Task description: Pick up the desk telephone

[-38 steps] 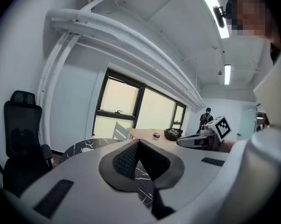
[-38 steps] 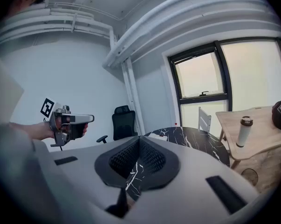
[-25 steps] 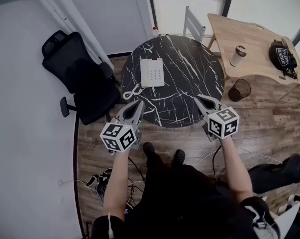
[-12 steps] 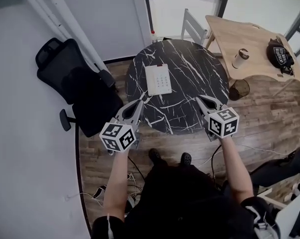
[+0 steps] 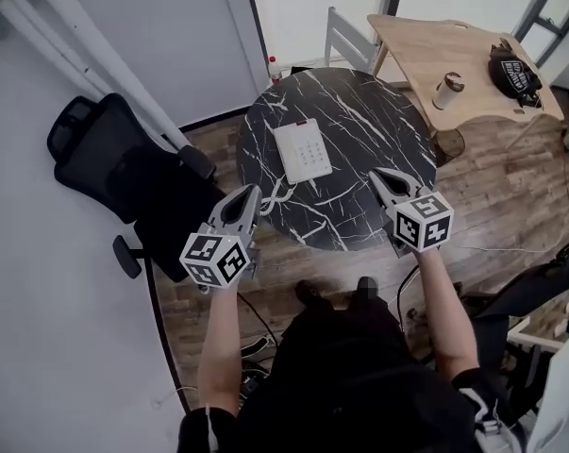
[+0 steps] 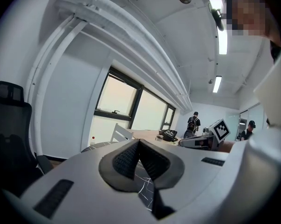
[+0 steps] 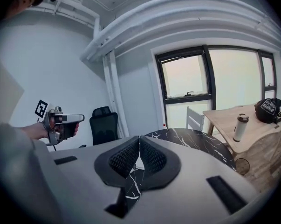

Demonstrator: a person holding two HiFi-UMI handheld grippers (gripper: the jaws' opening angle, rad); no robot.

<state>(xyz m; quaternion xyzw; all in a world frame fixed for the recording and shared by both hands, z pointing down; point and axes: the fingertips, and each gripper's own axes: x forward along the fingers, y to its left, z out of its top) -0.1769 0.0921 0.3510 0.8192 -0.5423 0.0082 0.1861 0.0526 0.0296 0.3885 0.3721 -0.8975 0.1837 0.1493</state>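
Since a sec ago the scene has swung in the head view. The office chair (image 5: 124, 173) now sits further left and the wooden table (image 5: 426, 50) further up-right. The desk telephone (image 5: 302, 151) lies nearer both tools than it did. So the person has been closing in on the round marble table (image 5: 378, 121). This reads as approach phase, no contact yet. Jaws haven't changed meanwhile: both tools are clenched tight w/ nothing btwn them.

The telephone lies flat, keypad up, left of centre on the marble top. Its coiled cord (image 5: 276, 196) trails off the near end toward the rim.

The left gripper (image 5: 253, 191) has its tip at the near-left rim, just beside the cord, aimed up-right at the phone. The right gripper (image 5: 373, 174) reaches over the near-right part of the top, apart from the phone, aimed up-left. Both arms are stretched fwd w/ the tools roughly level and slightly nose-down, marker cubes facing the head cam. Each gripper view shows closed tips w/ marble beyond them.

Judgement: at least one tool must open before any grab. The phone body is broad and flat, so an edge grip seems likeliest. The cord could drag or snag on lift.
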